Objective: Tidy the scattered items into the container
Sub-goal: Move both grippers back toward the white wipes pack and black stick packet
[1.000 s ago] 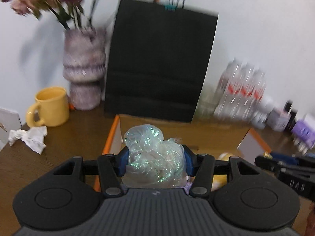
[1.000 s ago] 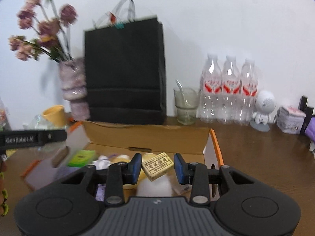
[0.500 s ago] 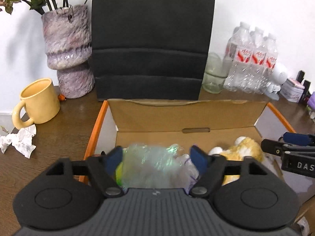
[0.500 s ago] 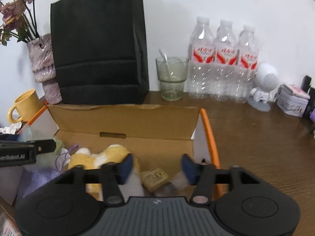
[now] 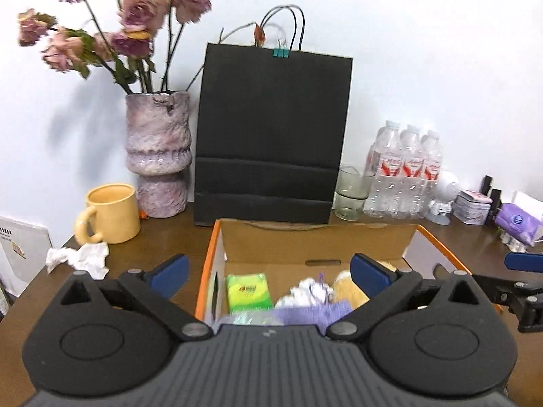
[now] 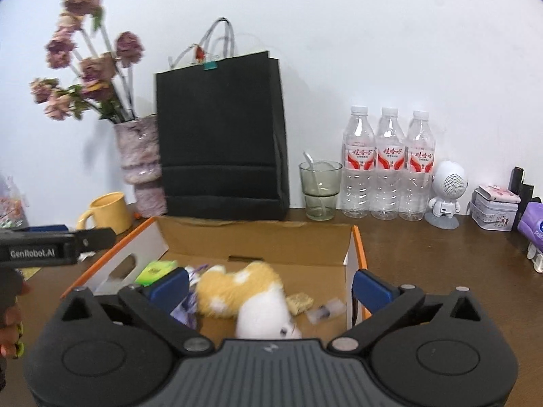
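An open cardboard box with orange edges (image 5: 315,237) (image 6: 258,237) stands on the brown table. Inside lie a green packet (image 5: 248,291) (image 6: 156,271), a purple cloth (image 5: 312,315), a yellow-and-white plush toy (image 6: 244,291) (image 5: 349,288), a small tan block (image 6: 300,302) and a clear plastic piece (image 6: 325,310). My left gripper (image 5: 269,273) is open and empty above the box's near left side. My right gripper (image 6: 269,285) is open and empty above the box's near right side. The iridescent wrap (image 5: 251,318) shows just below the left gripper, mostly hidden.
A black paper bag (image 5: 271,135), a vase of dried roses (image 5: 157,156), a yellow mug (image 5: 110,213) and crumpled tissue (image 5: 79,257) stand behind and left of the box. A glass (image 6: 319,190), three water bottles (image 6: 388,166), a white figurine (image 6: 448,193) and a tin (image 6: 497,207) stand at the right.
Both grippers opened and pulled back and up from the box. The left let go of the iridescent wrap; the right let go of the tan block, which now lies in the box.
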`<control>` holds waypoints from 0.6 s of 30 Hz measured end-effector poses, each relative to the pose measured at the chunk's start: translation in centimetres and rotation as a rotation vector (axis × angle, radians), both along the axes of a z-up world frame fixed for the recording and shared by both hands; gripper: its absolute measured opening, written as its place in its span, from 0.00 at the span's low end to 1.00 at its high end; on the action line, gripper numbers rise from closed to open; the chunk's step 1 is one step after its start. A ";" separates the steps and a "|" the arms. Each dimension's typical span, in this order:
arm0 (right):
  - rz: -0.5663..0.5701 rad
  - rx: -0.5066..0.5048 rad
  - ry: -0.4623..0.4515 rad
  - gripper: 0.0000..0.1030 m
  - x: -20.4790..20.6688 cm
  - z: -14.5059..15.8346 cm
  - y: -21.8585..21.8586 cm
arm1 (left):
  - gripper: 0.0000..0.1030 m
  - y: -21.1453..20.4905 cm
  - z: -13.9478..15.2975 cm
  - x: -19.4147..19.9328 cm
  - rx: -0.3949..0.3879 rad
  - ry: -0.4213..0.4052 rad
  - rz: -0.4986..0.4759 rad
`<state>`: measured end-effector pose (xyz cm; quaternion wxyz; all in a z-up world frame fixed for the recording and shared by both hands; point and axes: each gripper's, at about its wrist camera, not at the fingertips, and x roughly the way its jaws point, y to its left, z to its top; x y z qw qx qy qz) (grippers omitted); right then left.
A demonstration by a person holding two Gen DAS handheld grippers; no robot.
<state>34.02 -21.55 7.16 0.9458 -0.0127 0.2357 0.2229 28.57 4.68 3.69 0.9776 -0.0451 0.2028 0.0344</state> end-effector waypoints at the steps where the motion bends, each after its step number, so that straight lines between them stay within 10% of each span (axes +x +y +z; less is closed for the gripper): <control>1: 0.007 -0.004 -0.004 1.00 -0.6 0.0 -0.2 | 1.00 0.2 -0.2 -1.0 -0.008 -0.003 -0.004; 18: -0.142 -0.155 0.102 0.99 -6.9 -6.9 -5.6 | 1.00 0.0 -6.2 -8.3 -0.016 0.121 -0.030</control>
